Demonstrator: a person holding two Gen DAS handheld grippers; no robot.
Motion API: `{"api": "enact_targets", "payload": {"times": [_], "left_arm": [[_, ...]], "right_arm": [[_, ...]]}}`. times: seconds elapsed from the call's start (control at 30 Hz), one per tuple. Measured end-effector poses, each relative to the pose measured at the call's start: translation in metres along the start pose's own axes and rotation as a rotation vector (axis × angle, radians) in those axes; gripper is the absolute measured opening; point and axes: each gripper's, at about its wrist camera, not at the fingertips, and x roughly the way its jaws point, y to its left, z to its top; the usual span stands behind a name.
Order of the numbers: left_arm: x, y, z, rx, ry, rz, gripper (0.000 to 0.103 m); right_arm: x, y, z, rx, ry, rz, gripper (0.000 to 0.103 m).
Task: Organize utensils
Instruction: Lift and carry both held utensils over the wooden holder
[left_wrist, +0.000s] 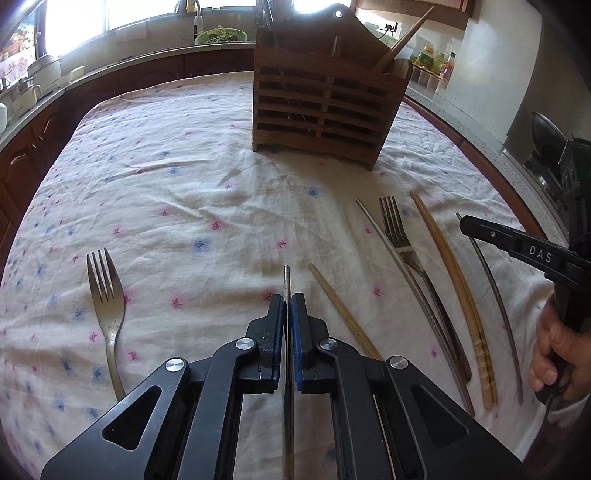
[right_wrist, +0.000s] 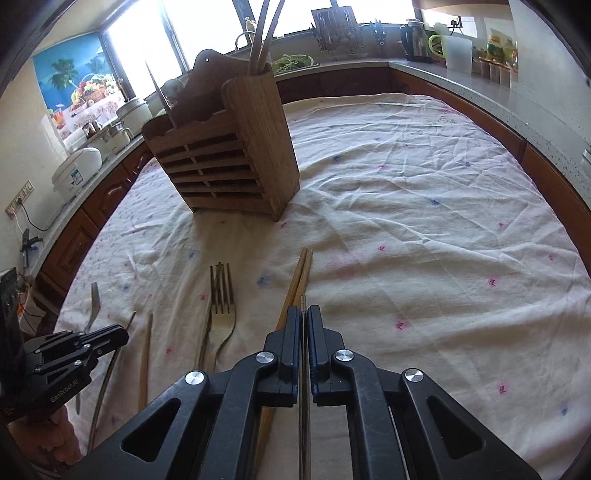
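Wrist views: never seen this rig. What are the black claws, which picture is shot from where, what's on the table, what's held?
There is no robot. A person holds a black two-finger gripper in each hand, each with a fisheye camera looking along its fingers.

The left wrist view shows the left gripper shut on a thin metal chopstick. The right gripper and a bare hand show at its edge.

The right wrist view shows the right gripper shut on a second thin metal rod.

On the flowered white tablecloth stand a slatted wooden utensil holder and lie a steel fork, a second fork, and wooden chopsticks.
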Motion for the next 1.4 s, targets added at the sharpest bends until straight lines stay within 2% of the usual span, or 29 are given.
{"api": "enact_targets", "payload": {"times": [0.2, 0.57, 0.73, 0.93, 1.4], "left_arm": [[-0.040, 0.004, 0.009, -0.026, -0.083, -0.048, 0.004], [-0.121, 0.014, 0.027, -0.059, -0.274, -0.112, 0.004], [-0.145, 0.019, 0.034, -0.074, -0.344, -0.128, 0.004], [-0.154, 0.023, 0.041, -0.078, -0.380, -0.128, 0.004], [-0.157, 0.027, 0.063, -0.081, -0.425, -0.126, 0.004]], "right_arm": [[-0.037, 0.006, 0.010, 0.011, -0.071, 0.064, 0.004], [-0.104, 0.026, 0.033, -0.004, -0.234, 0.124, 0.004], [-0.132, 0.031, 0.044, -0.011, -0.310, 0.141, 0.004], [-0.144, 0.033, 0.056, -0.015, -0.362, 0.147, 0.004], [-0.140, 0.035, 0.072, -0.013, -0.383, 0.155, 0.004]]}}
